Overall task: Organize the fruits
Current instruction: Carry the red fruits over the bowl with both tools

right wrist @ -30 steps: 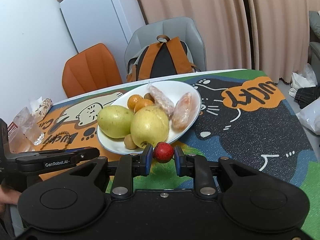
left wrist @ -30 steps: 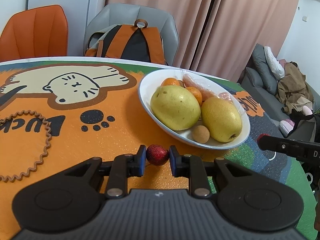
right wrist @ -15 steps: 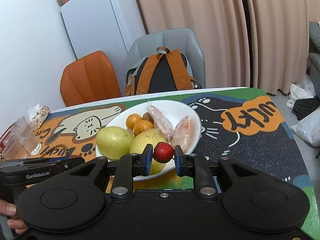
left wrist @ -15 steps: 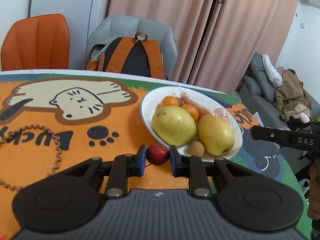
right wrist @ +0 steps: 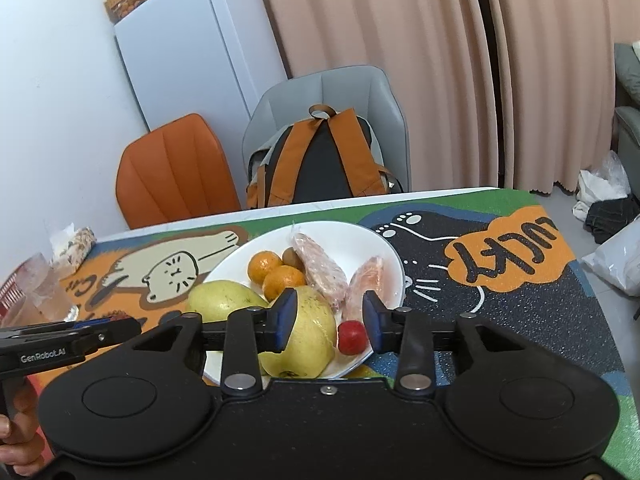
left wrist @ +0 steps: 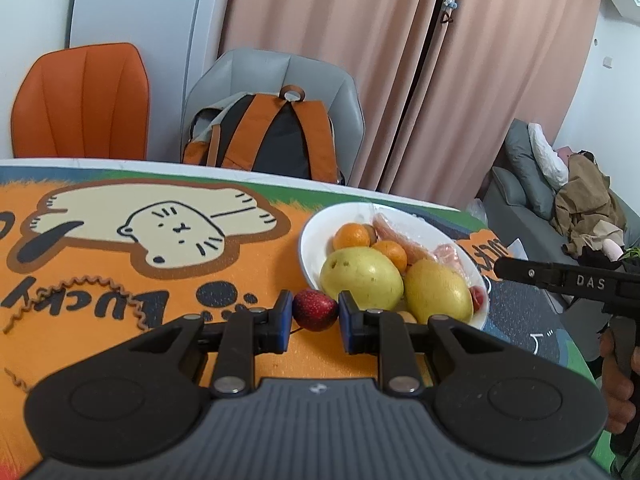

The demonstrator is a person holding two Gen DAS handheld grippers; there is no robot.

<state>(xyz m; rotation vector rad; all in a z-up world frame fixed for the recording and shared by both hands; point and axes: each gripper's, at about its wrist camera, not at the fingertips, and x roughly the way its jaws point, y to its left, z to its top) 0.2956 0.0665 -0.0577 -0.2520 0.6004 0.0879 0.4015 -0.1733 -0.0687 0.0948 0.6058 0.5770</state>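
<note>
- The room had pink curtains (right wrist: 420,72) along the back wall, a white fridge (right wrist: 192,60) in the corner, and a table under a cartoon cat mat (left wrist: 120,248) in orange, green and black.
- A white plate (right wrist: 384,252) stood on the mat near the table's far edge; everything below is placed from that plate.
- Behind the plate, past the table edge, a grey chair (left wrist: 280,76) held an orange and black backpack (left wrist: 276,136), with an orange chair (left wrist: 80,100) beside it.
- On the plate lay two large yellow-green fruits (left wrist: 360,276), two small oranges (right wrist: 276,274) and two plastic-wrapped pinkish pieces (right wrist: 320,268).
- The left gripper (left wrist: 312,314) hung just in front of the plate's near rim, its blue pads clamped narrowly on a small red fruit (left wrist: 314,310) held above the mat.
- The right gripper (right wrist: 330,318) hovered over the near side of the plate, its jaws opening and its pads clear of a second small red fruit (right wrist: 352,336).
- That second fruit sat low between the pads, on the plate near its front rim, next to one big yellow-green fruit.
- A hand (right wrist: 16,428) gripped the left tool's handle, off to the side of the plate.
</note>
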